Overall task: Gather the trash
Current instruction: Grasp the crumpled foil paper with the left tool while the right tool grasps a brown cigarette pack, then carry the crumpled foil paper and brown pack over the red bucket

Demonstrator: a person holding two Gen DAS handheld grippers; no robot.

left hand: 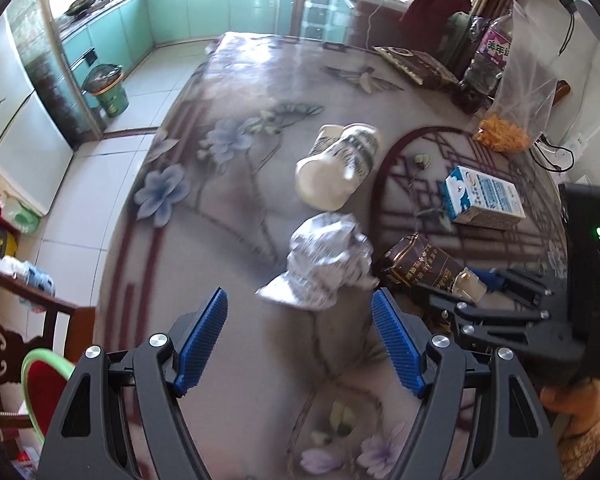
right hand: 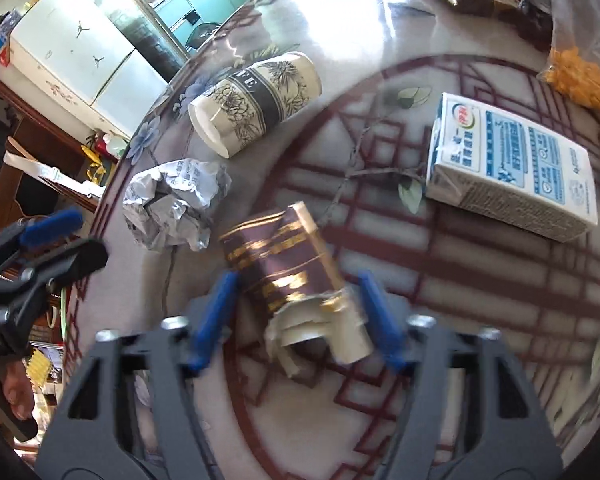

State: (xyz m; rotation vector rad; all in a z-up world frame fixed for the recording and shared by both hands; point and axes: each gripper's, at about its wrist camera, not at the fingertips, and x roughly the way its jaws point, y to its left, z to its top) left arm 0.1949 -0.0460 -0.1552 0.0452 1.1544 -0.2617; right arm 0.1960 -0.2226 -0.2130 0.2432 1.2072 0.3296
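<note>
Right gripper (right hand: 296,316) straddles a torn brown-and-gold cardboard packet (right hand: 284,264), fingers apart, not yet gripping; next, clamp and lift. Left gripper (left hand: 300,340) gapes empty.

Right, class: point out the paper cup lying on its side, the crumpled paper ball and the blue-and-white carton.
paper cup (right hand: 256,100), right wrist view, on its printed side wall.
crumpled paper ball (left hand: 328,264), left wrist view, on its creased middle.
blue-and-white carton (right hand: 516,164), right wrist view, on its printed top face.

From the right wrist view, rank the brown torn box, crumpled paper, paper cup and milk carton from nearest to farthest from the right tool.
1. Brown torn box, between the right tool's fingers.
2. Crumpled paper, left.
3. Paper cup and milk carton, too close to call.
</note>
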